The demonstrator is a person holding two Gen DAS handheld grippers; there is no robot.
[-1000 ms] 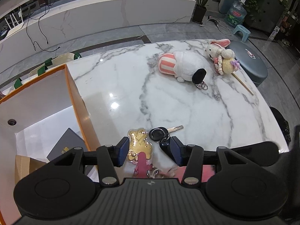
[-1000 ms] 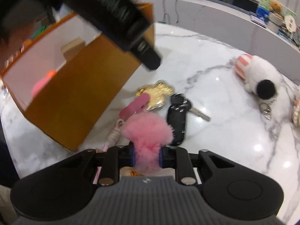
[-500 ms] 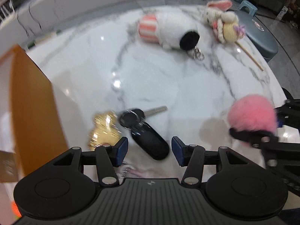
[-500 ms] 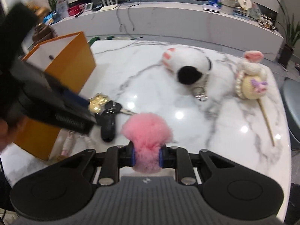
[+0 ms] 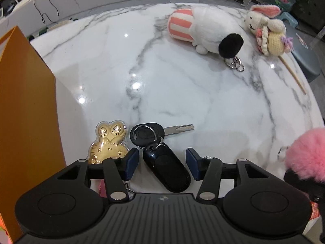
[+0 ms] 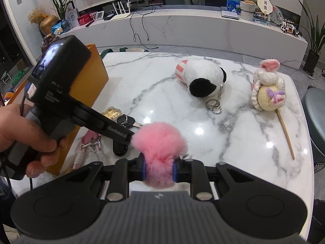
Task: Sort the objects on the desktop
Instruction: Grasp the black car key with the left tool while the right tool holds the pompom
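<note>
White marble tabletop (image 5: 182, 93), living-room backdrop. Glossy black oval key fob (image 5: 166, 168) ringed to a black-headed key (image 5: 145, 133), near the front edge beside an orange box (image 5: 24, 109); rigid, light, probably slippery, best pinched across its width. Left gripper (image 5: 162, 162) parted around it, not touching. Right gripper (image 6: 159, 171) clamped on a soft pink fur pom-pom (image 6: 160, 142).

Each gripper is matte black plastic. The left gripper (image 5: 162, 160) fills the bottom of its frame with a ribbed grey-black centre plate bearing a small round emblem, flanked by two large rounded lobes with shallow circular recesses. Angled linkage arms carry silver round screw heads, and the fingertips (image 5: 132, 160) are faced with dark blue pads. The right gripper (image 6: 159, 171) is built alike, with blue pad edges. At the left of the right wrist frame, the left gripper's boxy black housing shows pale printed markings, a small red-and-white label and a thin black cable at the hand (image 6: 26, 134).
</note>
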